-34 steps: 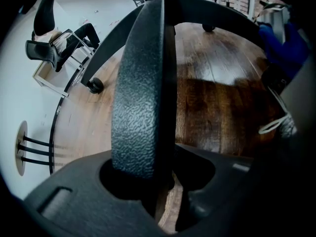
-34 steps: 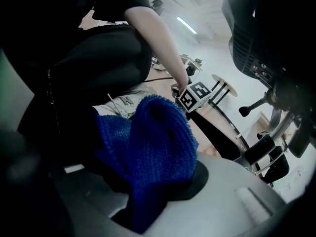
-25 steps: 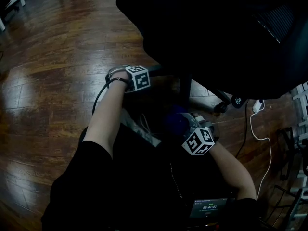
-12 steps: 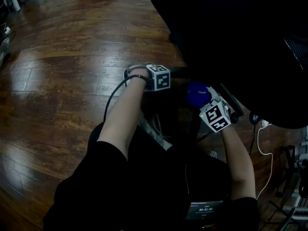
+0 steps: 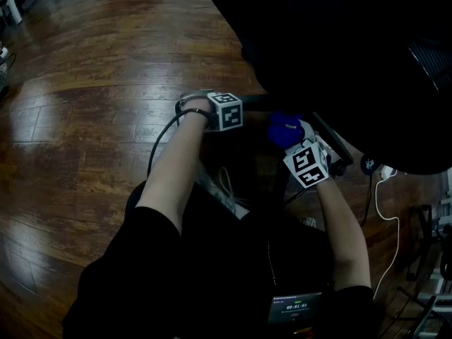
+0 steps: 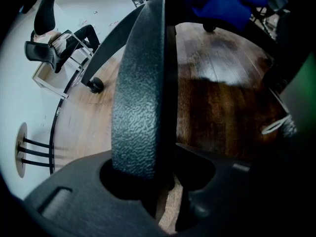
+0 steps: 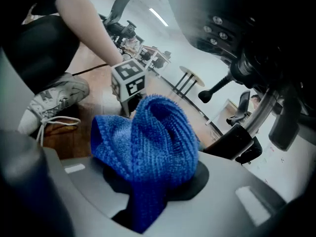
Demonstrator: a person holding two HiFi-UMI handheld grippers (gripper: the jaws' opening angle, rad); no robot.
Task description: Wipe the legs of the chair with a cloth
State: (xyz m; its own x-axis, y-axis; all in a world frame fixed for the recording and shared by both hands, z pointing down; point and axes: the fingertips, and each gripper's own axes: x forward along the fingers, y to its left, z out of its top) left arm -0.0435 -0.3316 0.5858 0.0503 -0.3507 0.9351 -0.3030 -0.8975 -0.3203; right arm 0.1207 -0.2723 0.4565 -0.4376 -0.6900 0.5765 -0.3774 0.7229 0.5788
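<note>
Ribs line bunched blue cloth [image 7: 148, 147]; pebbled grain covers chair leg [image 6: 143, 98].

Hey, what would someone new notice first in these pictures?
The bright blue cloth stands out, bunched in the right claw near the edge of the dark chair seat. Next comes the textured black chair leg, clamped in the left claw above the glossy wooden floor.
</note>
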